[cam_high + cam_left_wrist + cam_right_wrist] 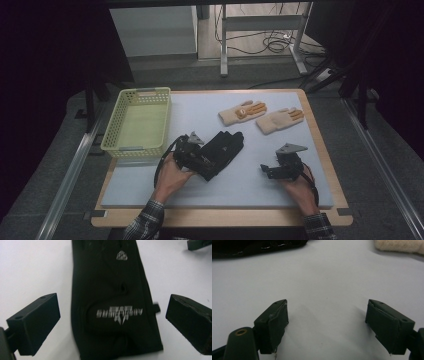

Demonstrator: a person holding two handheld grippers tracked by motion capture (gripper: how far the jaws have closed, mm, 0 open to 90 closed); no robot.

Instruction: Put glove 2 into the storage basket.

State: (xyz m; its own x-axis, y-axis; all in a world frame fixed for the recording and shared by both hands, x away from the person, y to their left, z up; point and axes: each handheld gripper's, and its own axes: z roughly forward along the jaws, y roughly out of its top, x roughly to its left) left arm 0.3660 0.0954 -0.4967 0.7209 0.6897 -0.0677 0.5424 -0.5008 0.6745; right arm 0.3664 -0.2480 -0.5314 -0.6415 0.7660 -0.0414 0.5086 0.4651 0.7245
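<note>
A black glove (226,146) with a silver logo lies flat on the white mat (240,187), near its middle. My left gripper (206,165) is held over the cuff end of the glove. In the left gripper view its jaws stand wide open on either side of the black glove (112,290), and the pads do not touch it. My right gripper (266,171) hovers over bare mat to the right of the glove. It is open, and nothing lies between its jaws (327,312). A strip of the black glove (249,246) runs along the top left of the right gripper view.
A light green basket (112,125) stands at the mat's left rear corner. Two beige gloves (243,112) (279,120) lie side by side at the back right; the edge of one beige glove (397,245) is in the right gripper view. A wooden table rim (220,217) borders the mat.
</note>
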